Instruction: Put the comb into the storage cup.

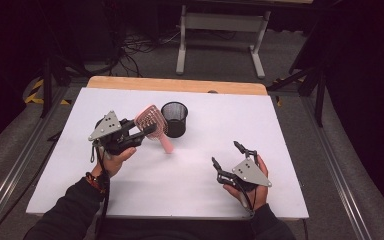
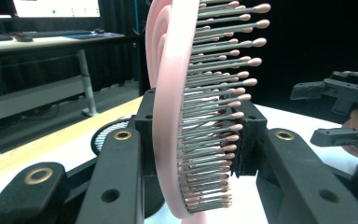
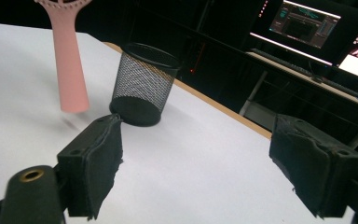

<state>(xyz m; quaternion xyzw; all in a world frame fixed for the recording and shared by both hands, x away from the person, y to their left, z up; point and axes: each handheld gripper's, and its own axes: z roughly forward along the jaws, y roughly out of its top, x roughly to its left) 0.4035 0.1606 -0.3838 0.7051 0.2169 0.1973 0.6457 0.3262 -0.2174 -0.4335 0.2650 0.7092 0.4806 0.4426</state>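
Bristles (image 2: 219, 93) of the pink hairbrush (image 1: 151, 124) run up the middle of the left gripper view, grey pins with pale rounded tips, and there the two black jaws clamp the brush head from both sides, so the left gripper (image 1: 139, 134) is clenched on the brush. From the high view the same brush reads differently: its head stands tilted above the white table (image 1: 205, 195), handle slanting down toward the table surface, just beside the black mesh cup (image 1: 174, 119), which stands upright to its right. The right gripper view adds what the high view cannot: the handle end of the brush hangs slightly above the table with a faint shadow beneath it, and the cup's open rim and mesh wall are seen from the side, empty as far as the mesh lets one tell. In that view the right gripper (image 3: 196, 168) has its padded jaws spread wide with nothing between them, released. The high view places that gripper well apart from the brush and cup, low over the near right part of the table, and the left gripper view catches it at its right edge.
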